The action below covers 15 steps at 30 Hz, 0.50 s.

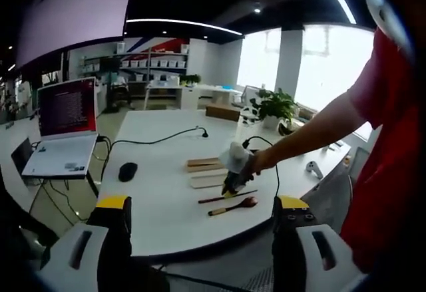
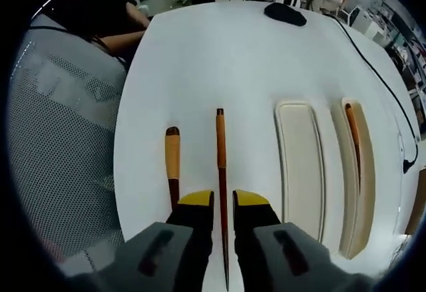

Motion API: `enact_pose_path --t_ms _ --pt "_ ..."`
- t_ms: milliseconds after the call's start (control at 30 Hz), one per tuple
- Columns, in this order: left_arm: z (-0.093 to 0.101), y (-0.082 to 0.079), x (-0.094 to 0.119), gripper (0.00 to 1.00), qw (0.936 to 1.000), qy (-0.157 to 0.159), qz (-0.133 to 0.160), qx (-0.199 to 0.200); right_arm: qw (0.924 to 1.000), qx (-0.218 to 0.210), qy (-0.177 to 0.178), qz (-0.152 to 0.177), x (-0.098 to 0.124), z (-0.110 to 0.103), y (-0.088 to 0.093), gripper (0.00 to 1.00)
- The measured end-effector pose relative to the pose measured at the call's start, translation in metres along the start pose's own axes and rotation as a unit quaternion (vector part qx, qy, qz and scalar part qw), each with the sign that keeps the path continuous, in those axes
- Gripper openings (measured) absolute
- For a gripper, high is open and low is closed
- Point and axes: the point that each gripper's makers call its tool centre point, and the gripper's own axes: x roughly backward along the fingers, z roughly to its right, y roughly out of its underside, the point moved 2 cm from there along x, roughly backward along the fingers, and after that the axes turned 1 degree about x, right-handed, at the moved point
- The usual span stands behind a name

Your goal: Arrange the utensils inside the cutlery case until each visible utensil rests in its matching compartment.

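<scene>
Slim wooden chopstick point(image 2: 220, 172) between right gripper point(image 2: 223, 202) fingers; case point(image 2: 303, 165) smooth, cream.

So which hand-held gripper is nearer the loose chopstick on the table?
Right. The right hand-held gripper straddles the chopstick, jaws either side. The left hand-held gripper hangs back off the table's near edge.

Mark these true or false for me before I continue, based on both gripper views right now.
1. The right tool straddles a thin brown chopstick. True.
2. The cream cutlery case holds no utensils. False: one brown chopstick lies in its far compartment.
3. The wooden-handled spoon lies on the white table, outside the case. True.
4. The left tool grips the spoon. False: it is open, holding nothing.
</scene>
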Motion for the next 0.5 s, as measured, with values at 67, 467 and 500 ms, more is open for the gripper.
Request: enact_pose_path --t_ms 67,467,500 --pt "-0.0003 0.0009 0.0008 0.90 1.0000 -0.001 -0.001 0.000 1.0000 -0.004 -0.002 0.001 -0.0006 -0.0011 -0.0013 0.08" --pt "-0.0031 0.0057 0.0036 0.90 0.9999 -0.009 -0.001 0.008 0.9999 0.008 0.004 -0.014 -0.0048 -0.0019 -0.0006 0.04" --pt "-0.0030 0.0061 0.0033 0.90 0.9999 -0.009 -0.001 0.008 0.9997 0.018 0.009 -0.016 -0.0051 -0.0012 -0.0006 0.03"
